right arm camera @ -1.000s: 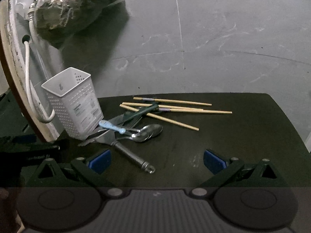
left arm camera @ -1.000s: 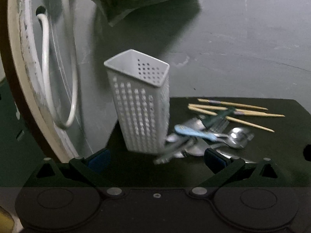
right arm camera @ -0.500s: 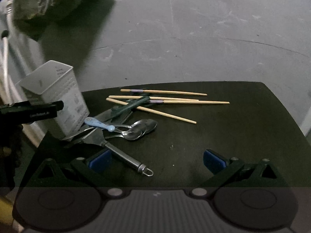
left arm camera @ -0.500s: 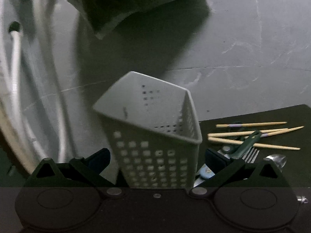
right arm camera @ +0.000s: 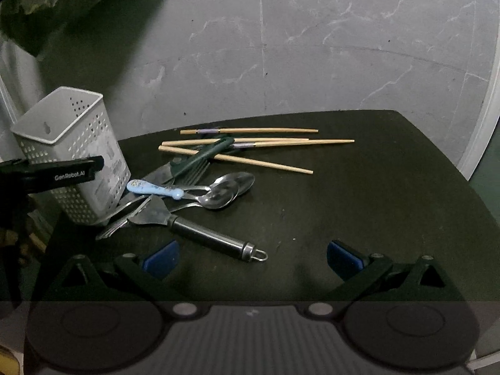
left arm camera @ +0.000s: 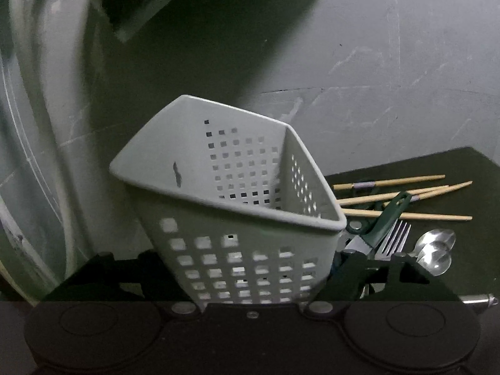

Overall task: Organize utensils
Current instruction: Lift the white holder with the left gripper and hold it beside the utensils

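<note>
Fingers of our left gripper (left arm camera: pixel 250 276) have just been closing and now clamp the lower walls of the white perforated holder (left arm camera: pixel 237 206), which tilts between them at the desk (right arm camera: pixel 359 206) corner. Our right gripper (right arm camera: pixel 251 256) hangs with its fingers spread wide over bare desk, nothing between them. Beyond lie the steel-handled tool (right arm camera: pixel 200 231), spoons (right arm camera: pixel 225 190), fork (left arm camera: pixel 392 239) and chopsticks (right arm camera: pixel 250 130).

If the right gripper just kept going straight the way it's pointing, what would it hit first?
Probably the bare black tabletop ahead of the right gripper, just right of the metal-handled tool; depth is uncertain.
</note>
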Demonstrator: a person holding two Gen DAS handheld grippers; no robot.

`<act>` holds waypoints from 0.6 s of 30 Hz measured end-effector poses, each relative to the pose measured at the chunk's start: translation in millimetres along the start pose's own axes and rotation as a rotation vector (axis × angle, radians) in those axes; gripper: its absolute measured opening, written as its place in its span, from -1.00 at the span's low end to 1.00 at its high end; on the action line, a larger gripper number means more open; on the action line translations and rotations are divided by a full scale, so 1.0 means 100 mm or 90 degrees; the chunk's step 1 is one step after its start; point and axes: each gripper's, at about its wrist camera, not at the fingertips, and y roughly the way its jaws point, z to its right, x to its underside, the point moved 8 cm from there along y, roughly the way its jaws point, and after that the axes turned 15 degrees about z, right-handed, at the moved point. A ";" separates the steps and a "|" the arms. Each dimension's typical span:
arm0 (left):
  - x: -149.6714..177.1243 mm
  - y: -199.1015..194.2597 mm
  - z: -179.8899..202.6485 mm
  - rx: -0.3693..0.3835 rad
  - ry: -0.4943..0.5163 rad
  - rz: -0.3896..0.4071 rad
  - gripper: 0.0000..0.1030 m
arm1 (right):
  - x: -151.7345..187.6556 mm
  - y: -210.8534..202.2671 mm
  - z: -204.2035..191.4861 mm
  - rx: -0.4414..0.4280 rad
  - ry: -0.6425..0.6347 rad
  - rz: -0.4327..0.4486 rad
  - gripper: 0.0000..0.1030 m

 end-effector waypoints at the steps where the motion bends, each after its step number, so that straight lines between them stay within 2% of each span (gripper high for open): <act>1: 0.00 0.00 -0.01 0.000 0.001 0.000 0.52 | 0.01 0.02 0.00 -0.002 -0.003 -0.003 1.00; 8: 0.02 -0.04 -0.05 0.007 0.007 0.002 0.51 | 0.03 0.21 -0.10 -0.029 -0.056 -0.027 1.00; 18: 0.11 -0.29 -0.09 0.080 0.030 -0.006 0.51 | 0.07 0.43 -0.31 -0.104 -0.131 -0.030 1.00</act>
